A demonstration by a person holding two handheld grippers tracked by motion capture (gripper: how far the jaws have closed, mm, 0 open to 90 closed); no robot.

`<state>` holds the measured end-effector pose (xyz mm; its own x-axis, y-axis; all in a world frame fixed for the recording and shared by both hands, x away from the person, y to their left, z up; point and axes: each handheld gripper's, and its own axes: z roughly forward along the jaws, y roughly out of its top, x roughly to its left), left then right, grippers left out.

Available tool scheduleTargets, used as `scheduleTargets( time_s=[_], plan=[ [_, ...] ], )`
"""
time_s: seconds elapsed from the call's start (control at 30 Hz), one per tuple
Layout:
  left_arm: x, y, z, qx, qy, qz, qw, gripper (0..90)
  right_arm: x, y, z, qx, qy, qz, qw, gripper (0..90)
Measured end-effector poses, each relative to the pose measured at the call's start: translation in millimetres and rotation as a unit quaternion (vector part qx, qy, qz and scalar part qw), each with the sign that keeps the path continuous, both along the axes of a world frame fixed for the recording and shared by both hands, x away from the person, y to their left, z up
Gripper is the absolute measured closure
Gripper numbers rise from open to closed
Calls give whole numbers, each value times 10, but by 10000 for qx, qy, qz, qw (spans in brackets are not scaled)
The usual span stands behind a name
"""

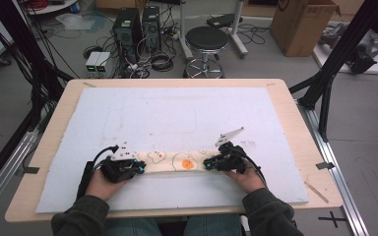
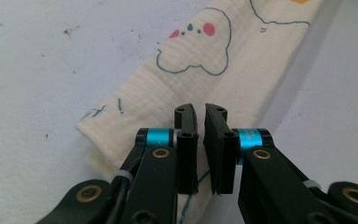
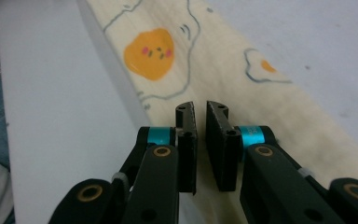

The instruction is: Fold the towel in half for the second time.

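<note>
White mat (image 1: 177, 113) on wood tabletop (image 1: 300, 142); stool (image 1: 205, 42), PCs behind. Folded cloth (image 1: 172, 161) btwn hands. Left claw (image 1: 139, 167), right claw (image 1: 207, 162) at cloth ends, both slightly ajar, gripping nothing.

Light wood table (image 1: 295, 115) with rounded corners, nearly all covered by a big pale blue mat (image 1: 177, 113) that's got a few small dark specks. On the mat near the front edge lies a folded cream cloth (image 1: 174, 161) strip printed with fried eggs.
</note>
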<state>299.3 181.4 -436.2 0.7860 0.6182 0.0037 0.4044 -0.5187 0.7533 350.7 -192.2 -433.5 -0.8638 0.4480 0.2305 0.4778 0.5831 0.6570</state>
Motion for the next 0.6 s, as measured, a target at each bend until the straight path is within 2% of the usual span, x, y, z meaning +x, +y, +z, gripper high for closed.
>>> scheduleTargets(
  time_s=[0.27,0.6],
  plan=[
    [-44,101,6,19,-50,89,9999,794,-66,-245,0,35,-176,-111,9998,804],
    [-106,229,7,-75,-84,168,9998,747,-143,-305,-6,84,-381,-153,9991,768]
  ],
)
